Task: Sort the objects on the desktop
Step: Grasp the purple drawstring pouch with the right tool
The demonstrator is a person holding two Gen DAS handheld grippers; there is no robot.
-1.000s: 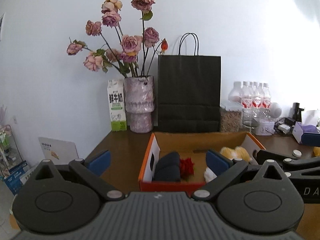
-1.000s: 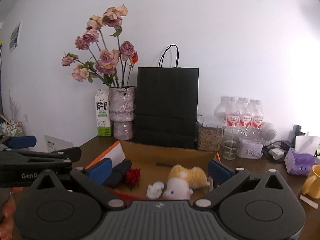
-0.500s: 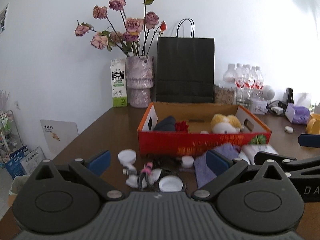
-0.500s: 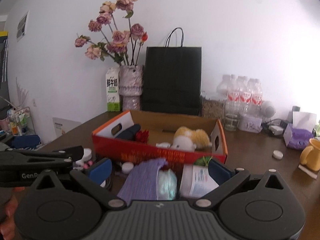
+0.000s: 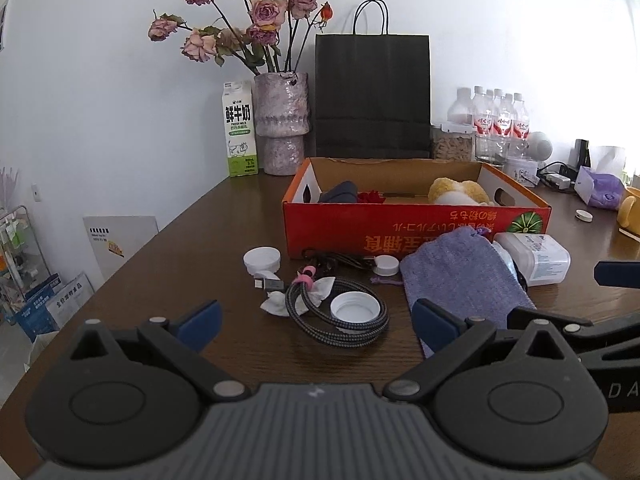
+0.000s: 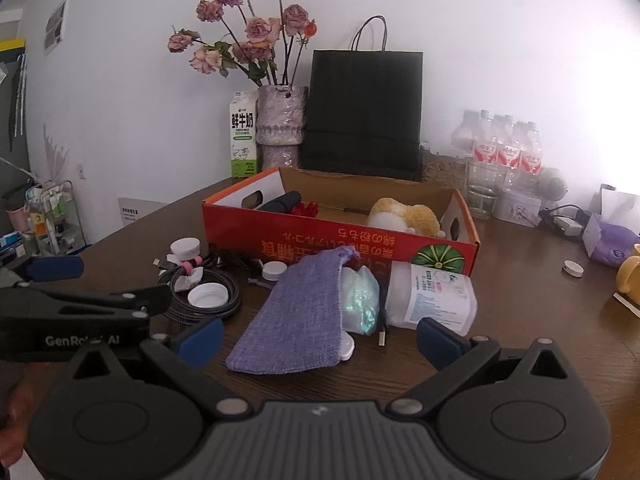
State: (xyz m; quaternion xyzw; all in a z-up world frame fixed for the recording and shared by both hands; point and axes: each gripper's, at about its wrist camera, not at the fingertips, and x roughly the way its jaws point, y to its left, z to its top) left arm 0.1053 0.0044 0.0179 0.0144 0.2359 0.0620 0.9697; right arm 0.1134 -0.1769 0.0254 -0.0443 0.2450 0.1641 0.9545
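Note:
An orange cardboard box (image 5: 416, 224) (image 6: 340, 244) stands mid-table and holds a dark roll, a red flower and a yellow-white plush toy (image 6: 404, 216). In front of it lie a purple knitted pouch (image 5: 464, 276) (image 6: 304, 312), a coiled braided cable (image 5: 340, 312) (image 6: 200, 300), white lids (image 5: 262, 258), a white wipes pack (image 6: 432, 296) and a clear plastic bag (image 6: 360, 296). My left gripper (image 5: 316, 322) is open and empty, above the table near the cable. My right gripper (image 6: 320, 338) is open and empty, just short of the pouch.
A black paper bag (image 5: 372, 96), a vase of dried roses (image 5: 280, 120), a milk carton (image 5: 239, 128) and water bottles (image 5: 496, 120) line the back wall. A purple tissue box (image 6: 612, 240) and a yellow mug (image 6: 628, 280) stand at right. The table's left edge drops off.
Both grippers have pulled back and tilted down from over the box, so the items on the table in front of it have come into view. Both stay open.

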